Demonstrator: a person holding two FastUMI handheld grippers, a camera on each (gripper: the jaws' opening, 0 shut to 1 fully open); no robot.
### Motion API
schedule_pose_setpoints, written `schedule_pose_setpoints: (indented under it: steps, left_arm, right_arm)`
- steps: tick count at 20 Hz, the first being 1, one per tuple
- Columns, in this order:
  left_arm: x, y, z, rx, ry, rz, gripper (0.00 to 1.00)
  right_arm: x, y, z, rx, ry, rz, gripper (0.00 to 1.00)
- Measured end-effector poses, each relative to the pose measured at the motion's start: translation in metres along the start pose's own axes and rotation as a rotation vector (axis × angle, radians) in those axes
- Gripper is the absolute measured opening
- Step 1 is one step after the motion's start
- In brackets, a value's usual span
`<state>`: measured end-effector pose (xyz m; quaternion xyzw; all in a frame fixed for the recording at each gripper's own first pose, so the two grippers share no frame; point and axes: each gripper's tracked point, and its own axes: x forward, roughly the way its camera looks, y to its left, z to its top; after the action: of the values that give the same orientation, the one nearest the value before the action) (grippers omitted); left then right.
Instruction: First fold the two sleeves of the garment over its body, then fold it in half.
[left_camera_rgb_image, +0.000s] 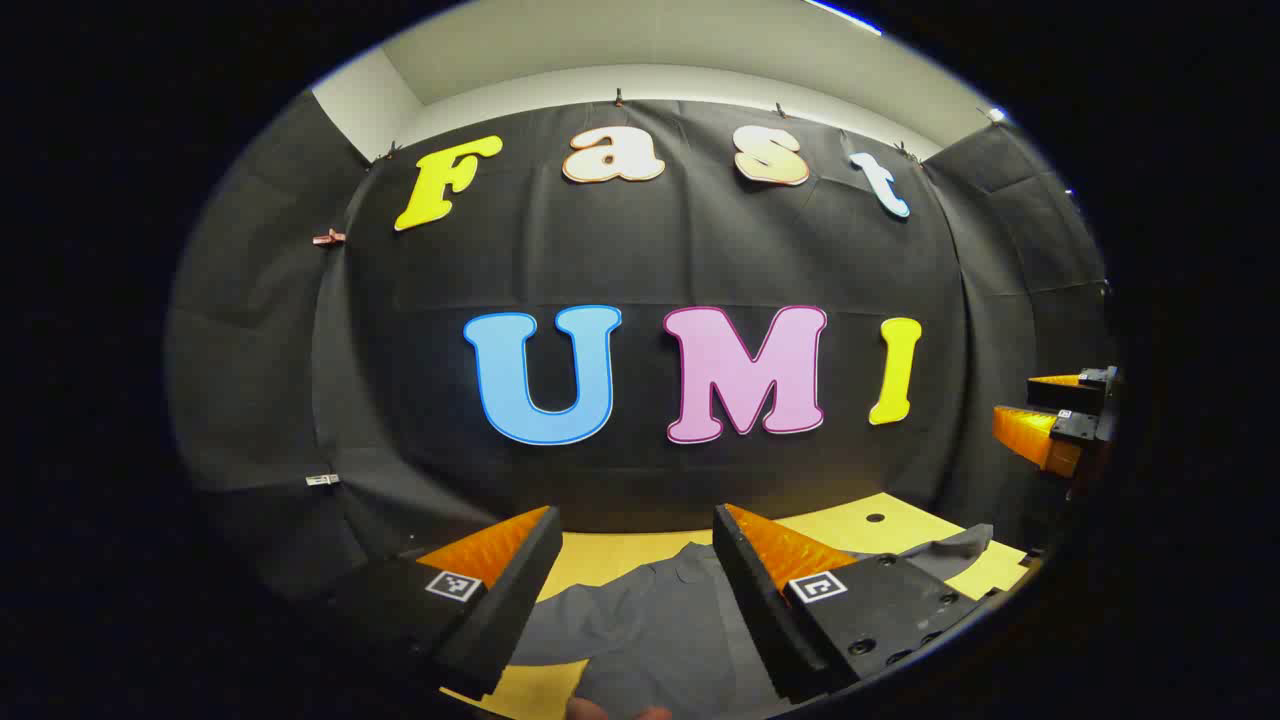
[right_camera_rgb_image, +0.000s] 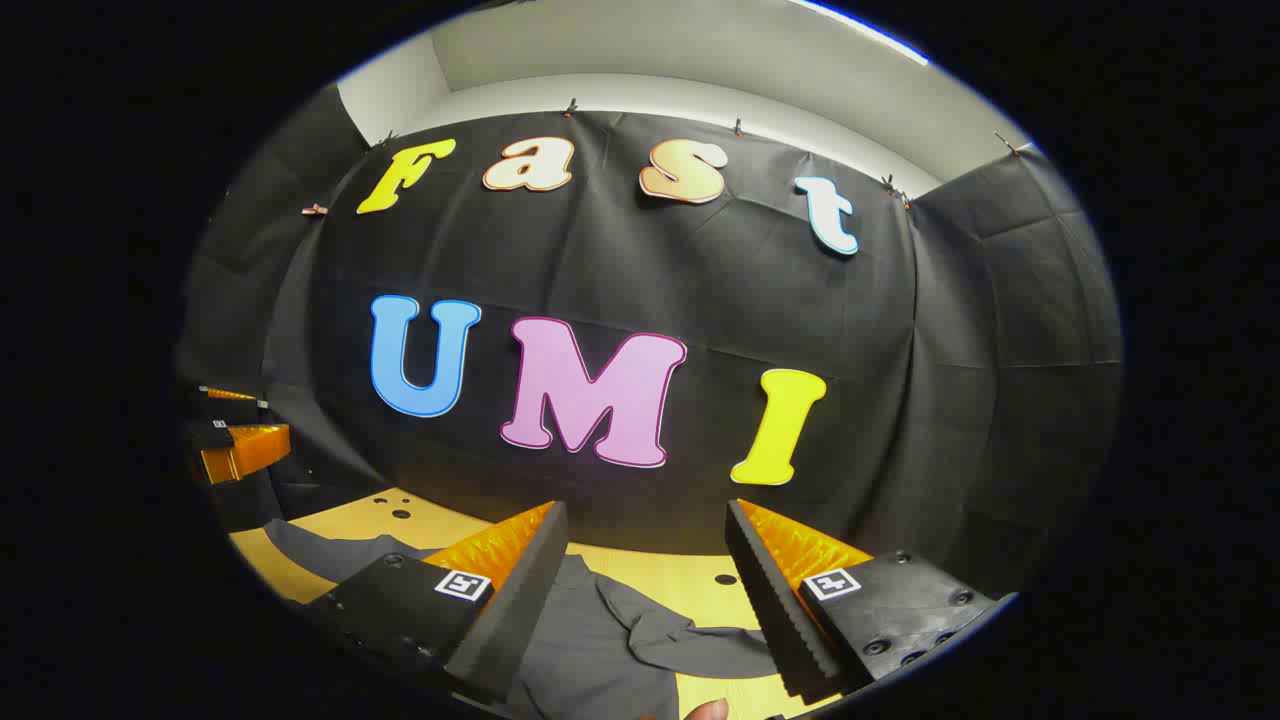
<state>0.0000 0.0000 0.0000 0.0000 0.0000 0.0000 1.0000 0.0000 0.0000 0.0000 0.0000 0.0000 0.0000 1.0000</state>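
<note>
A grey garment lies spread on the yellow table, seen low in the left gripper view. One of its sleeves stretches off to the right. My left gripper hangs open above the garment, nothing between its fingers. In the right gripper view the same grey garment lies under my open right gripper, with a sleeve crumpled toward the right. Each gripper appears at the edge of the other's view: the right gripper at far right, the left gripper at far left.
The yellow table has small round holes in its top. The booth's black cloth wall rises close behind the table. A fingertip shows at the bottom edge of the right gripper view.
</note>
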Motion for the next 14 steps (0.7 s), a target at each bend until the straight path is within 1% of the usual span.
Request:
schedule_pose_setpoints:
  steps: [14]
  left_arm:
    - [0.0068,-0.0102,-0.0046,0.01,0.015,-0.009,0.96]
  right_arm:
    - [0.0029,-0.0072,-0.006,-0.008,0.008,-0.005,0.97]
